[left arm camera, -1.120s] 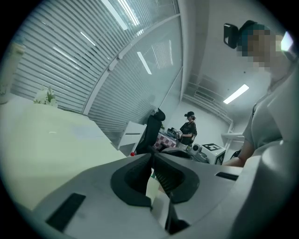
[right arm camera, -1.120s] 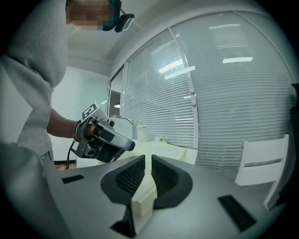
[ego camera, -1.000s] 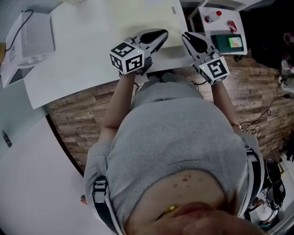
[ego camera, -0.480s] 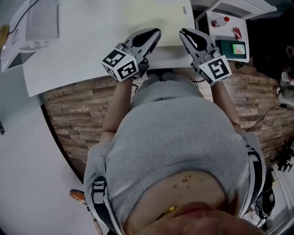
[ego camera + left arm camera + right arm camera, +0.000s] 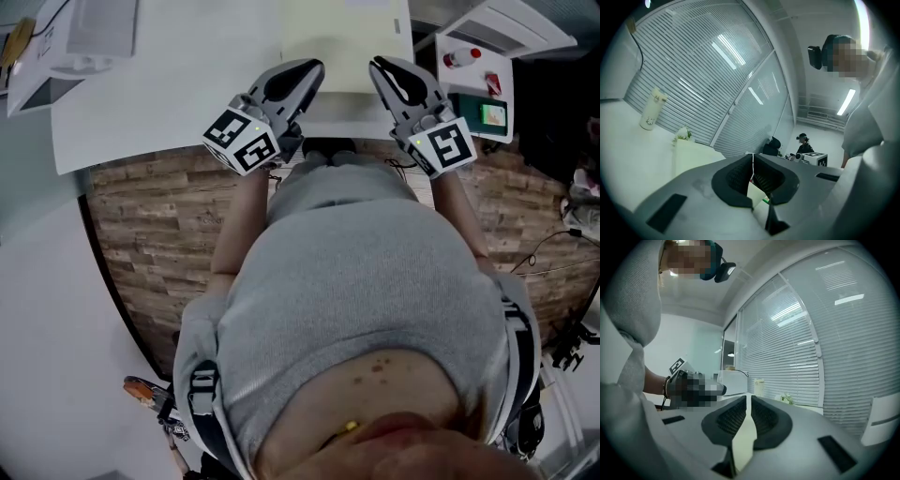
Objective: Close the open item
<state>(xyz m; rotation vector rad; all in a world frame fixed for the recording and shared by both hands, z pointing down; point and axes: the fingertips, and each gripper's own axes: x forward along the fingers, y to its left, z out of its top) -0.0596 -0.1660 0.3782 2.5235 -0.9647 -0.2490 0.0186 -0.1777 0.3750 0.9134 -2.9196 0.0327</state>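
1. Left gripper (image 5: 309, 71) is clenched on nothing; right gripper (image 5: 382, 69) is nearly shut, also empty.
2. Both point at the cream flat item (image 5: 345, 45), upper centre, on the white table (image 5: 169, 103).
3. No raised lid shows, so I can't tell whether closing is done or not begun.

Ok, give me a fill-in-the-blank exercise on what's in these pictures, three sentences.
1. The jaws of the left gripper are ___.
2. The person's shirt is ___ in colour.
3. The bottle on the small side table is capped in ___.
Missing words: shut; grey; red.
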